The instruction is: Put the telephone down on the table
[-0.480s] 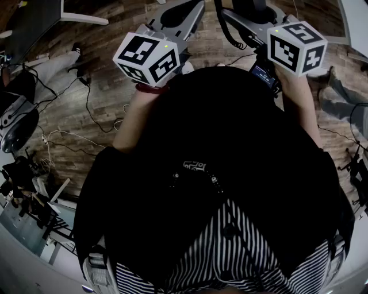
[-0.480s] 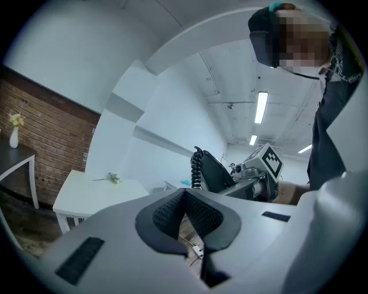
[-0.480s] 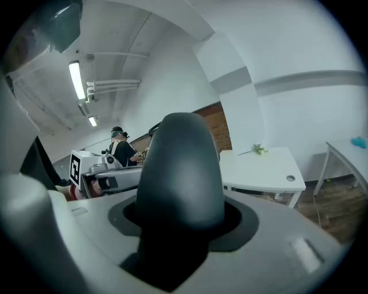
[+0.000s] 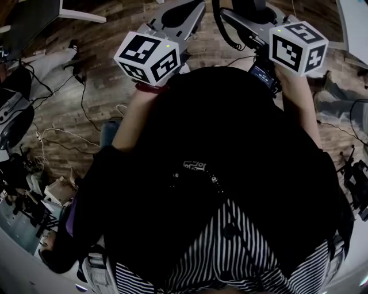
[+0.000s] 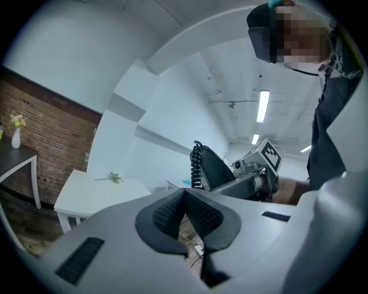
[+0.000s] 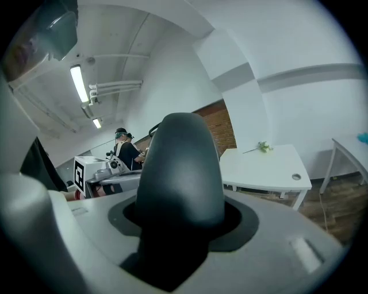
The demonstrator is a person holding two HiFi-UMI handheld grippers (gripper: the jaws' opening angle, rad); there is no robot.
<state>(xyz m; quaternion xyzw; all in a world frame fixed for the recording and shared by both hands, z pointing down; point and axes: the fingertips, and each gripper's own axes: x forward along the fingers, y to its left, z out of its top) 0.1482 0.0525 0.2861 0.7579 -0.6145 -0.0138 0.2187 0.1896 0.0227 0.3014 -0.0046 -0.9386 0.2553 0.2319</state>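
The right tool (image 6: 181,218) grips the dark telephone (image 6: 181,155) across wide-set jaws, aloft at one o'clock in the head view, probably because the white surface (image 6: 264,166) lies well apart at three o'clock in the right gripper view; the left tool (image 5: 185,215) is closed and empty.

Left tongs (image 4: 175,14), right tongs (image 4: 248,20) above wooden floor (image 4: 103,80).

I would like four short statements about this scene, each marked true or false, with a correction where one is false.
1. The right gripper holds the telephone. True.
2. A flower lies on the white table. True.
3. The telephone rests on the white table. False: it is up in the air, between the right gripper's jaws.
4. The left gripper grips the flower. False: its jaws are together with nothing between them.
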